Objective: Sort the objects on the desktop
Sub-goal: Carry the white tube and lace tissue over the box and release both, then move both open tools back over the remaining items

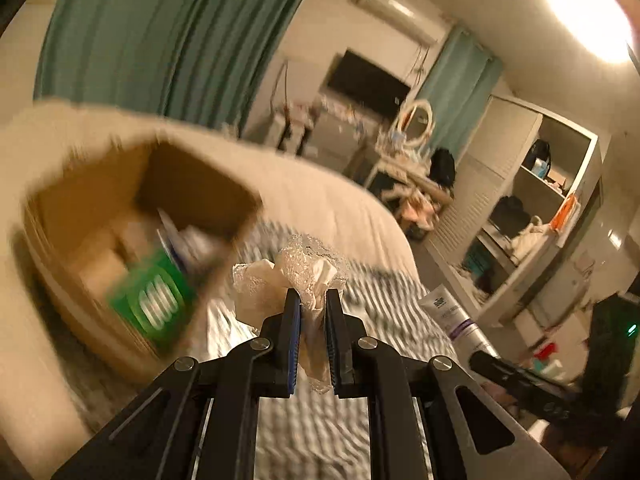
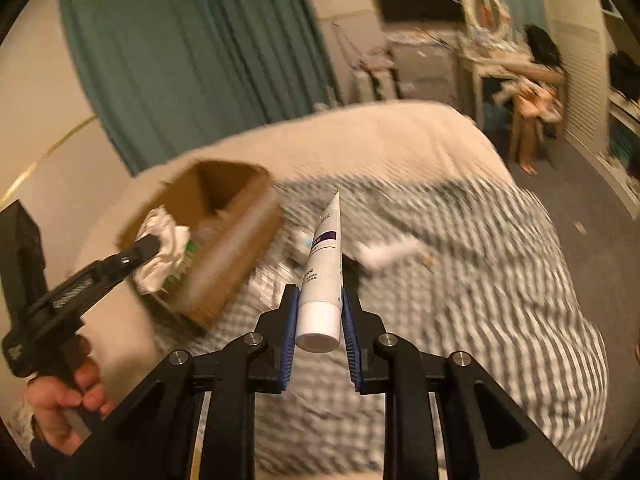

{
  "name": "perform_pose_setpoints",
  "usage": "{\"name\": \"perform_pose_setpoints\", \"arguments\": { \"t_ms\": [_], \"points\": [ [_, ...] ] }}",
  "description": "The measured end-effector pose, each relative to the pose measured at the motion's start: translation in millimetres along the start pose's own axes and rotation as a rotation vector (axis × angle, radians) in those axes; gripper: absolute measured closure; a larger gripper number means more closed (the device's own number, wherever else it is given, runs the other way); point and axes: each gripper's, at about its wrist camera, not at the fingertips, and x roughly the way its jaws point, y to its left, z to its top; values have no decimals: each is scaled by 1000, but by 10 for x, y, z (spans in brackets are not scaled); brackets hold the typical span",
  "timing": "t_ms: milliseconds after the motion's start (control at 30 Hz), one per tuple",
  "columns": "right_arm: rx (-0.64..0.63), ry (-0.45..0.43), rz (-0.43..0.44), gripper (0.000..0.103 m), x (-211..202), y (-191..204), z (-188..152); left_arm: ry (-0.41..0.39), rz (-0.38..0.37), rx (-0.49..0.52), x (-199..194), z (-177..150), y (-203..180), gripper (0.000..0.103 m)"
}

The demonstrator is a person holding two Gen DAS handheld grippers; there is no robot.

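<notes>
My left gripper [image 1: 313,294] is shut on a crumpled white tissue [image 1: 304,270], held above the bed just right of an open cardboard box [image 1: 132,184]. A green packet [image 1: 154,304] and other items lie inside that box. In the right wrist view the left gripper [image 2: 154,242] hangs by the cardboard box [image 2: 224,240] rim with the tissue [image 2: 164,252]. My right gripper [image 2: 320,292] is shut on a white tube with a purple label [image 2: 324,264], cap toward the camera. The same tube [image 1: 456,320] shows at the lower right of the left wrist view.
The box rests on a bed with a grey-and-white checked blanket [image 2: 460,280] and a beige cover [image 2: 360,140]. A white roll-like object [image 2: 388,254] lies on the blanket. A hand [image 2: 64,396] holds the left tool. Teal curtains [image 2: 180,52], shelves [image 1: 532,216] and a person [image 2: 536,92] stand beyond.
</notes>
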Motion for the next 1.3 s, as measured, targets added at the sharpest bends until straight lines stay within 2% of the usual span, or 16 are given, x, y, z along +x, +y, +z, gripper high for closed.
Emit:
{"name": "perform_pose_setpoints", "arguments": {
  "t_ms": [100, 200, 300, 400, 433, 467, 500, 533, 567, 600, 633, 767, 933, 1100, 1167, 1300],
  "points": [
    [-65, -22, 50, 83, 203, 438, 270, -60, 10, 25, -66, 282, 210, 91],
    [-122, -20, 81, 83, 536, 834, 490, -91, 67, 31, 16, 422, 515, 91],
    [-184, -9, 104, 83, 905, 1183, 655, -68, 134, 5, 228, 439, 861, 91],
    [-242, -21, 89, 82, 1244, 1448, 827, -15, 148, -7, 410, 427, 1052, 91],
    [-238, -24, 87, 82, 1327, 1488, 881, -9, 173, 1, 464, 421, 1077, 87],
    [-219, -18, 93, 75, 1425, 1513, 946, -8, 191, 6, 487, 414, 1097, 84],
    [-201, -9, 98, 67, 1462, 1515, 983, -4, 197, 14, 494, 392, 1120, 71],
    [-184, -11, 103, 53, 1471, 1514, 1015, 5, 206, 19, 525, 381, 1127, 47],
    [-166, -29, 105, 44, 1432, 1480, 1020, 6, 219, 18, 530, 378, 1132, 34],
    [-156, -45, 103, 42, 1363, 1449, 1003, -6, 242, 15, 508, 365, 1123, 12],
    [-151, -56, 94, 42, 1303, 1411, 984, -40, 281, 2, 466, 361, 1111, 4],
    [-170, -106, -23, 42, 857, 1007, 659, -90, 258, 8, 282, 361, 1031, 3],
    [-187, -79, -165, 42, 358, 469, 334, -111, 265, 16, 39, 223, 832, 0],
    [-107, -81, -190, 42, -53, -95, 40, -73, 350, -61, 73, -77, 528, 0],
    [-58, -70, -168, 42, -92, -281, -76, -65, 288, -40, 117, -286, 318, 0],
    [4, -31, -142, 42, 67, -606, -430, 11, 249, 70, 318, -678, -93, 0]
  ]
}}
